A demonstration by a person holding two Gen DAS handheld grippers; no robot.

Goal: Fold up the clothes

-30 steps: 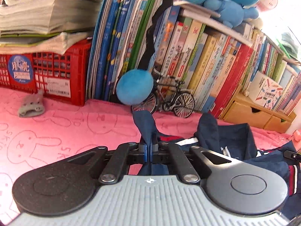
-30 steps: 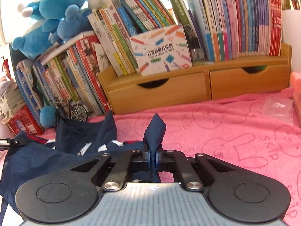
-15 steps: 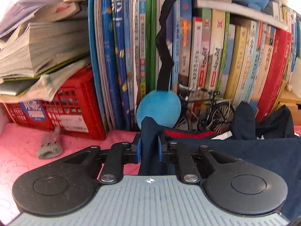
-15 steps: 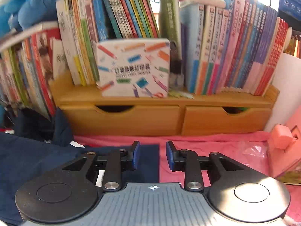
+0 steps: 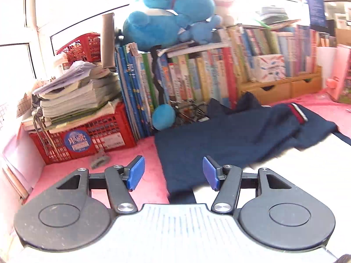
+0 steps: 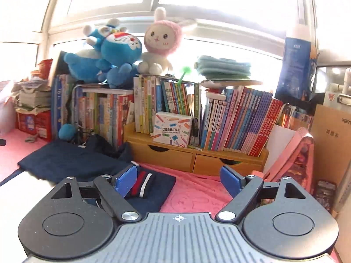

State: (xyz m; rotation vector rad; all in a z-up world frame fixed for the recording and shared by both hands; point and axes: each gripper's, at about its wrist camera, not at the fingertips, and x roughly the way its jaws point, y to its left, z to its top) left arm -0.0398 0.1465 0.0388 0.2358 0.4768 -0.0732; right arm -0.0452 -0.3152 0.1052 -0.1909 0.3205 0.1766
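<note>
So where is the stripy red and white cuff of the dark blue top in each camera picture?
Left wrist view: the striped cuff lies far right of middle, on the navy garment, beyond the open left gripper.
Right wrist view: it lies low and left of centre, just past the open right gripper's left finger.
Shared landmark: the blue plush toy on top of the books.

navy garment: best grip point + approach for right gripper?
Likely the striped cuff end of the navy garment: it lies flat on the pink cloth, nearest the open right gripper. Come down from above, pinching across its edge.
</note>
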